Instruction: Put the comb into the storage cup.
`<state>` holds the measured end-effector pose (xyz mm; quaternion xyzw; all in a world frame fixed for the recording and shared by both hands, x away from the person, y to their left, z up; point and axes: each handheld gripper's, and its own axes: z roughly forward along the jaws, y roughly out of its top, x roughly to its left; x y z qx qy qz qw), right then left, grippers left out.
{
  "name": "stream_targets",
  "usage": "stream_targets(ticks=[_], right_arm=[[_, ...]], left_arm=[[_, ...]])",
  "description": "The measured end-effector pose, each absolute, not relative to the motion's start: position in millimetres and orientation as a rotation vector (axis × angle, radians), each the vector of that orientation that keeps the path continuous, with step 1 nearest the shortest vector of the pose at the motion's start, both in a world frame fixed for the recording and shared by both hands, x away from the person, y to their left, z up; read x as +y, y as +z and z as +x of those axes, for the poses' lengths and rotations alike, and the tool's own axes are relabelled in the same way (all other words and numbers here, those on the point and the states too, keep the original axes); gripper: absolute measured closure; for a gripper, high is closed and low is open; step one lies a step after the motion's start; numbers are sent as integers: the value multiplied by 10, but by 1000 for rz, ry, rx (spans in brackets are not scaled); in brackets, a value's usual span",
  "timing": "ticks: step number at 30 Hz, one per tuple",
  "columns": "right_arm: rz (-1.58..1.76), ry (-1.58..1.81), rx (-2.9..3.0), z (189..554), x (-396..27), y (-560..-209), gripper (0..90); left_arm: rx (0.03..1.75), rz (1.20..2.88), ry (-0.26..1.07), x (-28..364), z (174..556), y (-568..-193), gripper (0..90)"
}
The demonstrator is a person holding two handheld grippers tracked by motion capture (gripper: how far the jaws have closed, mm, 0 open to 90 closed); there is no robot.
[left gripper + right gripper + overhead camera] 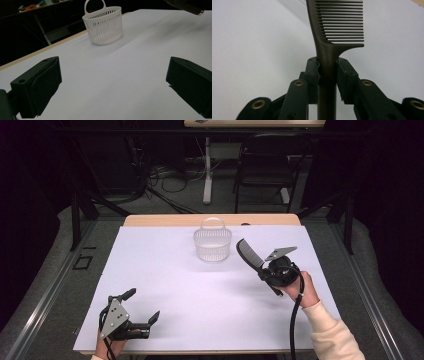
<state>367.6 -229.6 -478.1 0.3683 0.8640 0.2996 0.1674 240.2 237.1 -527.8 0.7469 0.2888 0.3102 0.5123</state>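
Right gripper (267, 270) sits at the right side of the white table (200, 295), raised off the surface, jaws clamped on the handle of a dark comb (249, 253). In the right gripper view the two pads press against the comb (329, 55) handle from both sides, just below where the teeth begin; the toothed end projects beyond the jaws. From above, the comb angles up and away toward the far left of the hand, its toothed end near the white basket (213, 242) but apart from it. The basket stands upright at the far middle of the table, handle raised; the left gripper view shows its slatted wall (105, 26). Left gripper (142, 306) rests low at the near left corner, well apart from basket and comb, jaws spread wide with nothing but bare table (120, 82) between them. A pale sleeve (332, 335) covers the right forearm.
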Motion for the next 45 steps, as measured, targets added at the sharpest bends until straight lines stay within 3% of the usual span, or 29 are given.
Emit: stream_targets(ticks=[45], right_arm=[[976, 1057, 2305, 3761, -2264, -4746, 728]], left_arm=[[712, 1799, 734, 2383, 2434, -5301, 0]])
